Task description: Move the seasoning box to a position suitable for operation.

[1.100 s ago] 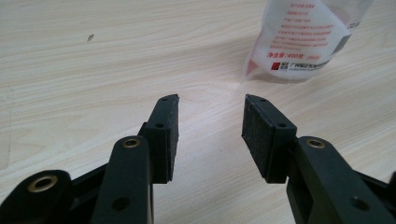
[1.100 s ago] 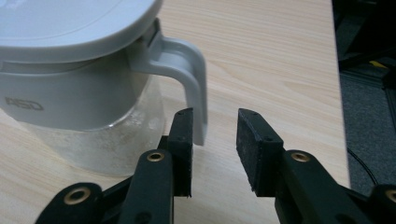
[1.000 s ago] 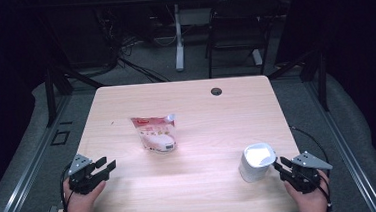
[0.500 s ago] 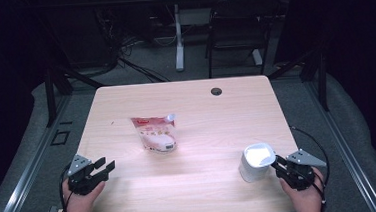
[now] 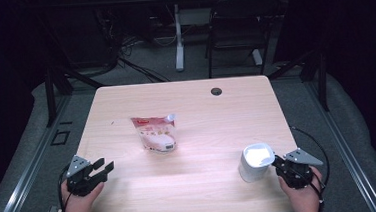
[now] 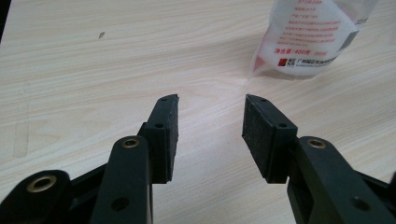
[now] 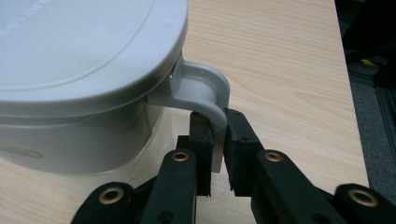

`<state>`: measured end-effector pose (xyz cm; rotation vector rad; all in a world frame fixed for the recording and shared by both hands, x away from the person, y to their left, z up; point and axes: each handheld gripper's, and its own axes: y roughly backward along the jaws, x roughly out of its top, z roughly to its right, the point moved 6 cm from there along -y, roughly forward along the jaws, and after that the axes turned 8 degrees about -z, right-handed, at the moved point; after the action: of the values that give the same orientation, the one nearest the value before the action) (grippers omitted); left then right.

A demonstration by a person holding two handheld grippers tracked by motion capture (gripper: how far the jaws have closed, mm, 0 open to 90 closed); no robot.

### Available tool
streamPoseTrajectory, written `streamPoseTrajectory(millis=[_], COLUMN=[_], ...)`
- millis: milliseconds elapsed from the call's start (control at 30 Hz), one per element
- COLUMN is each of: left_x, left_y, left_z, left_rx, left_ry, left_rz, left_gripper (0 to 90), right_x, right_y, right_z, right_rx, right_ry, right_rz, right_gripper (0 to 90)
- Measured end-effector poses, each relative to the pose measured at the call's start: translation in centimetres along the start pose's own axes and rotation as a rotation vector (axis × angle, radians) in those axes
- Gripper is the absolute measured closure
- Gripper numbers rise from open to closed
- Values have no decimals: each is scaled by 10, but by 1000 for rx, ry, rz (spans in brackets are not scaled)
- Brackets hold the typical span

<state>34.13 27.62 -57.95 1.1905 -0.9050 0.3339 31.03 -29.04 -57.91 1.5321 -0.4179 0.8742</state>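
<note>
A white lidded jug [image 5: 256,162] stands near the right front corner of the wooden worktop [image 5: 191,111]. The right tongs [image 7: 218,140] are closed on its curved handle [image 7: 208,91]. A printed pouch [image 5: 154,133] lies near the worktop's middle. At the left front edge, the left tongs [image 6: 210,128] hover empty with jaws spread, pointing toward the pouch.
</note>
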Motion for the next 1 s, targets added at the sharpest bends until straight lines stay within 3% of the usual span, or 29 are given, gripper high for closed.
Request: streamPoseTrajectory(millis=[267,533,1000], left_x=[0,2,4], left_y=[-2,-4,-8], left_z=[5,11,21], left_rx=[-9,-18,-42], left_ry=[-10,-30,-26], left_rz=[-13,-14,-6], left_gripper=[561,562,563], right_x=[3,16,29], right_y=[0,-8,-19], right_z=[-11,-46,-84], right_rx=[-8,12,35], right_ry=[-1,54,85], right_rz=[-14,-11,-14], right_gripper=[829,834,836])
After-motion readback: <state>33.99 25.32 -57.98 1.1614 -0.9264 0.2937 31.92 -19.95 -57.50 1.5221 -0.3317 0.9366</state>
